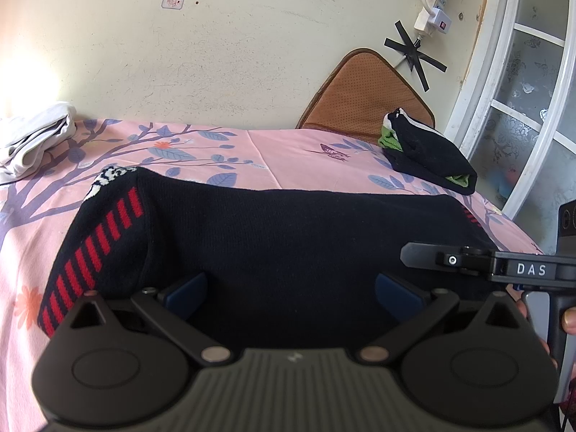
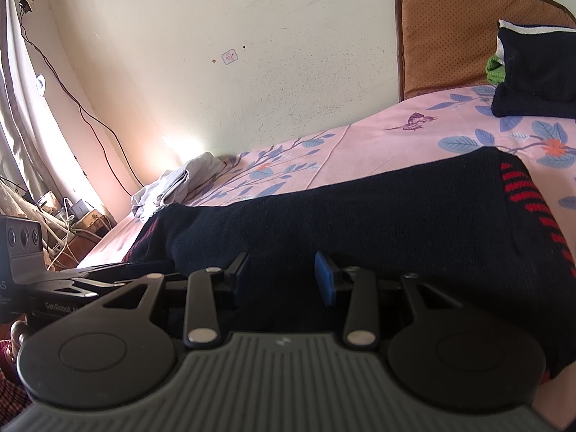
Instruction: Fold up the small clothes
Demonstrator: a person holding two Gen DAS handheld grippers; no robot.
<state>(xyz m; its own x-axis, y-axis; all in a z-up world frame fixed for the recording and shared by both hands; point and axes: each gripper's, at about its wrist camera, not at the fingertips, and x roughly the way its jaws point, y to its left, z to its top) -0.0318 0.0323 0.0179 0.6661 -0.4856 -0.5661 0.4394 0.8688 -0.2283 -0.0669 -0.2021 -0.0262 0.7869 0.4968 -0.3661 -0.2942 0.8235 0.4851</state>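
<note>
You hold both grippers at the near edge of a black knitted garment with red stripes, spread on the pink floral bed sheet. Left gripper and right gripper stand released, jaws apart. Next, likely: clamp the hem, fold it away.

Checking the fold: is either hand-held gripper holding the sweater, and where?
Left hand-held gripper: open, holding nothing. Right hand-held gripper: near edge of sweater sits between its pads; grip cannot be told.
</note>
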